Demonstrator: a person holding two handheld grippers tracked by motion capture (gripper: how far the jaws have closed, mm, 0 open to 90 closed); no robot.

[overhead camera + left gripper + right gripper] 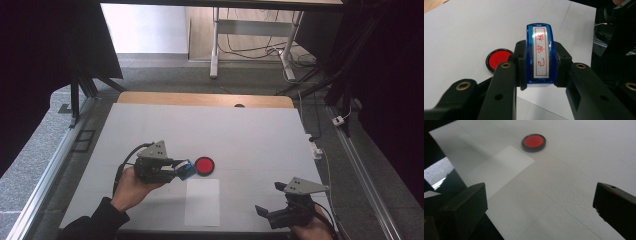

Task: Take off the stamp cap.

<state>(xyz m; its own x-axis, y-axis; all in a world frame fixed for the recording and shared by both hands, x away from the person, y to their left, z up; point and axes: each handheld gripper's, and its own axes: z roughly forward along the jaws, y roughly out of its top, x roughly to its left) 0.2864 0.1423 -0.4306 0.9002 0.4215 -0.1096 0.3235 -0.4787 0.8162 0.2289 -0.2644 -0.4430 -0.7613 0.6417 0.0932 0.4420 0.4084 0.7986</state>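
Note:
A blue stamp (188, 170) with a white label in red characters (540, 55) is clamped sideways between the jaws of my left gripper (179, 169), which is shut on it. The stamp hangs just left of a round red ink pad (204, 165) in a black rim (498, 59) on the white table. A white sheet of paper (202, 201) lies in front of the pad (533, 142). My right gripper (270, 198) stands open at the table's front right, its jaws wide apart (540, 205) with nothing between them, pointing toward the paper (501, 170).
The white table top (250, 135) ends in a wooden strip (200, 99) at the far side. Metal rails (47, 170) run along both sides. Desk legs and cables (250, 50) stand on the floor beyond. A white plug (316, 148) lies at the right edge.

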